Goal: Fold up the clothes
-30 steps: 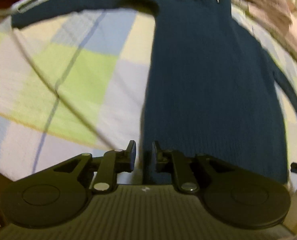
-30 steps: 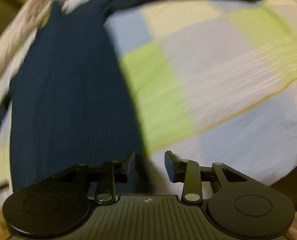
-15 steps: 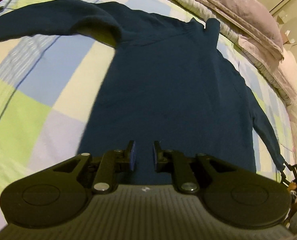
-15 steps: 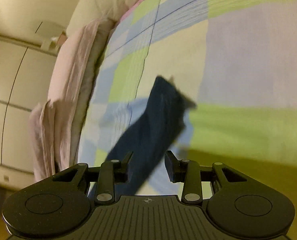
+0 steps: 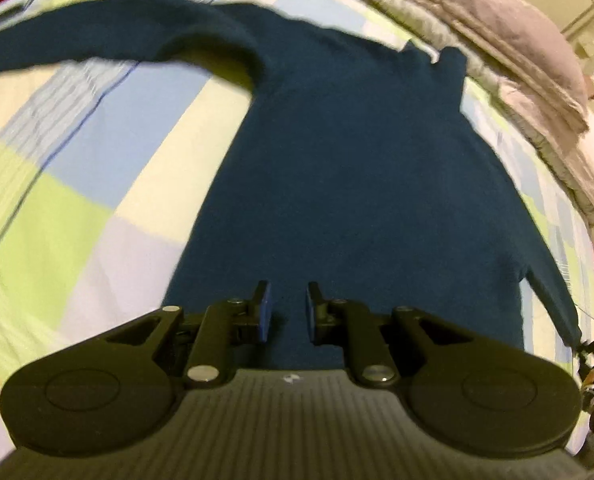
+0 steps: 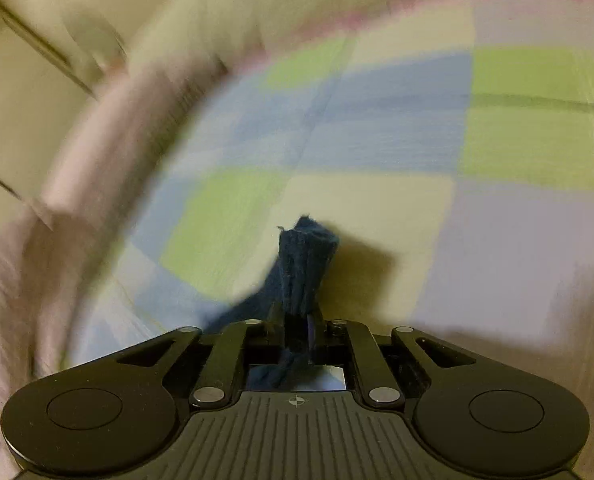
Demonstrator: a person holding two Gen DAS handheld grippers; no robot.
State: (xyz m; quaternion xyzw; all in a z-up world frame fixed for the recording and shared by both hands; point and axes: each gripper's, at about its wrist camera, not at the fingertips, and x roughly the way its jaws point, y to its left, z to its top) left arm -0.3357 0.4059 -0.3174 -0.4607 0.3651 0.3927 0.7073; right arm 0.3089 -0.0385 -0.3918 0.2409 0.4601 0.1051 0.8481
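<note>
Left gripper (image 5: 287,312): hovering over the hem at six o'clock of the sweater, jaws standing narrowly apart, with fabric showing in the gap but no pinch visible; over the last half second it has barely shifted.
Sweater (image 5: 357,184): lying flat and spread on the bed, collar toward one o'clock, one sleeve trailing to ten o'clock, the other running down to four o'clock.
Right gripper (image 6: 299,320): jaws closing on the sleeve cuff (image 6: 307,256), which is standing up between the pads; half a second ago they were still open around it.
Meaning for task: the sleeve appears secured, so folding it inward over the body is likely becoming possible.
Surface: checked bedsheet (image 5: 97,184) in green, blue, cream and lilac.
Room: folded bedding (image 5: 509,36) piled at two o'clock; pale cabinet doors (image 6: 13,92) at nine o'clock.
</note>
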